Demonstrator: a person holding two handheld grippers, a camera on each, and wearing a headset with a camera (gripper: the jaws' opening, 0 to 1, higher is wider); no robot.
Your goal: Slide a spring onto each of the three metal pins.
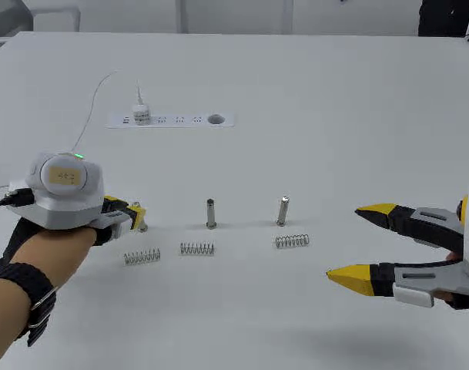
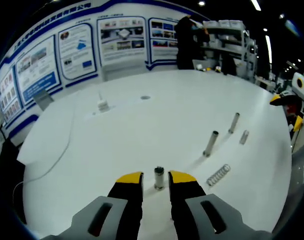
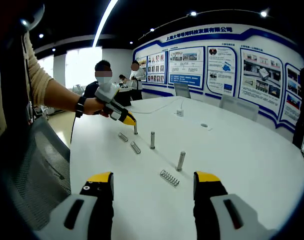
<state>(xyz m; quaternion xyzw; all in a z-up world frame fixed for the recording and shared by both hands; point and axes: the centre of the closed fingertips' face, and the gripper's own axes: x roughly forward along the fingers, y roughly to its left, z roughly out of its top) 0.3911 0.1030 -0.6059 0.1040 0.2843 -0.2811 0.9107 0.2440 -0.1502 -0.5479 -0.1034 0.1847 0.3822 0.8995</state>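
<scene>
Three pins stand upright in a row on the tabletop (image 1: 311, 92): the left pin (image 2: 158, 178), the middle pin (image 1: 210, 213) and the right pin (image 1: 283, 210). Just near of each lies a spring on its side: the left spring (image 1: 142, 257), the middle spring (image 1: 197, 248) and the right spring (image 1: 292, 241). No spring is on a pin yet, so the task looks to be at its start.

Your left tongs (image 1: 135, 216) sit low at the left pin, tips narrowly parted on either side of it. The left gripper view shows a sliver of gap on each side, so they bracket the pin and do not clamp it. Your right tongs (image 1: 359, 242) hover spread wide and empty, right of the right spring and well apart from it.

The step in hand is probably steadying the left pin. Close gently on its lower shaft, leave the top free and keep it vertical. Then take a spring near one end with the right tongs, line its open coil up with the pin and lower it straight. Squeeze lightly, as thin coils will likely bend or flick away.

The pins are short, plain metal cylinders, and the middle one reads darker. The springs are fine, open-coiled wire. Far behind lies a white power strip (image 1: 172, 120).
</scene>
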